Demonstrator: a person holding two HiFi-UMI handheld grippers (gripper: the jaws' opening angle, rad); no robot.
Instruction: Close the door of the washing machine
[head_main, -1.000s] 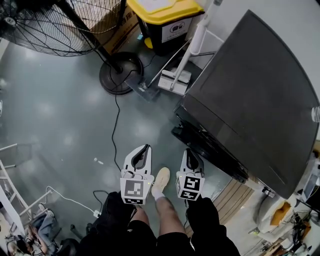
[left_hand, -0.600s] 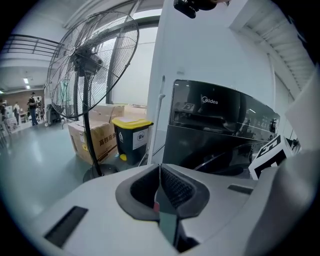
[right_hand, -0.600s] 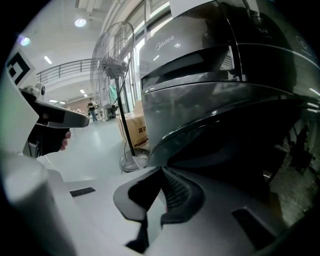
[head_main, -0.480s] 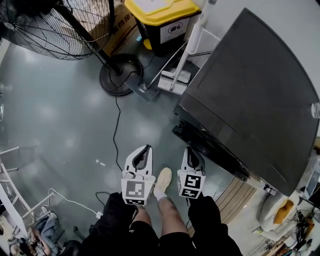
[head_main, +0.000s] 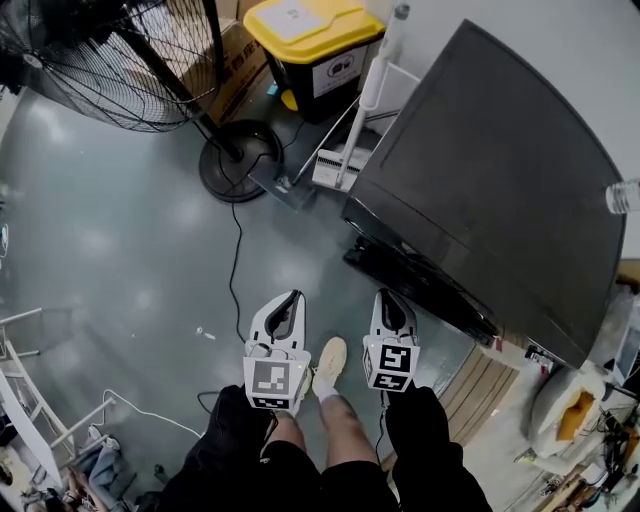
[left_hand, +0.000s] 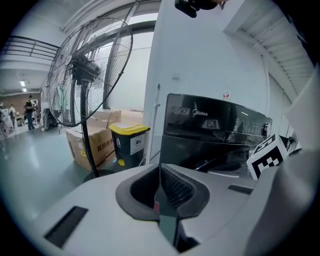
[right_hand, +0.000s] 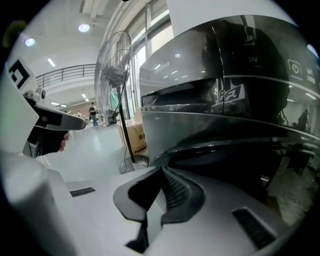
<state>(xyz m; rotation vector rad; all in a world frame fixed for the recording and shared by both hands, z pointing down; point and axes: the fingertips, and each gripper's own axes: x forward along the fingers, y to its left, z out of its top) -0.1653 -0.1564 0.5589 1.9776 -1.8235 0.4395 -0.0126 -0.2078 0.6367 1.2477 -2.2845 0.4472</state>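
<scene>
The dark grey washing machine (head_main: 490, 190) fills the right of the head view. Its round dark door (head_main: 405, 278) stands ajar, jutting out low from the front. In the right gripper view the door (right_hand: 225, 150) shows as a glossy curved edge just ahead of the jaws. My right gripper (head_main: 386, 297) is shut and empty, a short way in front of the door and apart from it. To its left my left gripper (head_main: 293, 297) is shut and empty, over bare floor. The machine (left_hand: 215, 130) appears ahead and to the right in the left gripper view.
A large standing fan (head_main: 100, 50) with a round base (head_main: 238, 160) stands at the far left, its cable (head_main: 235, 260) trailing across the floor. Behind are a yellow-lidded bin (head_main: 315, 40), a cardboard box (head_main: 235, 70) and a white mop (head_main: 345, 165). A bottle (head_main: 622, 197) lies on the machine.
Both grippers have risen a little with their jaws still shut. The right one sits slightly further right in the head view. The door has not moved.
</scene>
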